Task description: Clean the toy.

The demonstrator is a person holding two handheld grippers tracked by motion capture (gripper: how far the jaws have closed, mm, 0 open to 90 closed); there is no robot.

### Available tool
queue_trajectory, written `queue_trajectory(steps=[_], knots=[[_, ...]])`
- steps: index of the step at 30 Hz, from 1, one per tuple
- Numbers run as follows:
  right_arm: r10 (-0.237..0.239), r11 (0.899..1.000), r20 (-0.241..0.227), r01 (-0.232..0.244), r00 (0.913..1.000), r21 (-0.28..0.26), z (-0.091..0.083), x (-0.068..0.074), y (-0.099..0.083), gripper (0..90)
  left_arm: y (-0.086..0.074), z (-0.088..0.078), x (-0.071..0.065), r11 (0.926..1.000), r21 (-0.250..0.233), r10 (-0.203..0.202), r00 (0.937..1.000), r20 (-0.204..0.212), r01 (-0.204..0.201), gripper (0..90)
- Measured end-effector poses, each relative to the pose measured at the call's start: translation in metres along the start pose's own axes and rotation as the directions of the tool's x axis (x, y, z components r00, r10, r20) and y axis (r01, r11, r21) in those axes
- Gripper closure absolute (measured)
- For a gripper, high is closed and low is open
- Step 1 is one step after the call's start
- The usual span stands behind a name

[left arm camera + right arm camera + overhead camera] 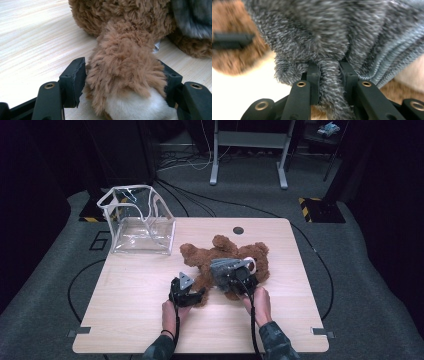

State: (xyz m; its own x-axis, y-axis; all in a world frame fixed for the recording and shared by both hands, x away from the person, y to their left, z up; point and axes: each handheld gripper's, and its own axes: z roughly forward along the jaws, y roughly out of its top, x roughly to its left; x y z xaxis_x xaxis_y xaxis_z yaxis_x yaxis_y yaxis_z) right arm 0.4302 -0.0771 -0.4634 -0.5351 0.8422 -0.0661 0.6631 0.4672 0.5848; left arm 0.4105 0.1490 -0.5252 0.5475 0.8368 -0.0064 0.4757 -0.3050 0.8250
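Dark room, pale wooden worktop: one brown plush teddy bear lies at its middle, wearing one grey fuzzy knitted garment.
The left tool pinches the bear's leg, the right tool the garment's hem; fuzz may slip free. One clear plastic bag stands beyond the bear.
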Motion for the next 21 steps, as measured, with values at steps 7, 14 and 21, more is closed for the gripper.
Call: queue_trajectory(steps=[7, 14, 21], knots=[[0.053, 0.998, -0.007, -0.053, 0.9986, -0.029, -0.025, -0.013, -0.002, 74.4, 0.000, 0.000, 0.000, 1.0000, -0.007, 0.001, 1.0000, -0.001, -0.001, 34.6], [0.072, 0.977, 0.038, -0.063, 0.9967, -0.203, -0.050, -0.014, 0.039, 74.5, 0.000, 0.000, 0.000, 1.0000, -0.003, -0.007, 1.0000, 0.002, 0.007, 34.6], [0.058, 0.990, 0.027, -0.054, 0.9979, -0.133, -0.020, -0.004, 0.047, 74.6, 0.000, 0.000, 0.000, 1.0000, -0.007, 0.001, 1.0000, -0.001, -0.001, 34.7]])
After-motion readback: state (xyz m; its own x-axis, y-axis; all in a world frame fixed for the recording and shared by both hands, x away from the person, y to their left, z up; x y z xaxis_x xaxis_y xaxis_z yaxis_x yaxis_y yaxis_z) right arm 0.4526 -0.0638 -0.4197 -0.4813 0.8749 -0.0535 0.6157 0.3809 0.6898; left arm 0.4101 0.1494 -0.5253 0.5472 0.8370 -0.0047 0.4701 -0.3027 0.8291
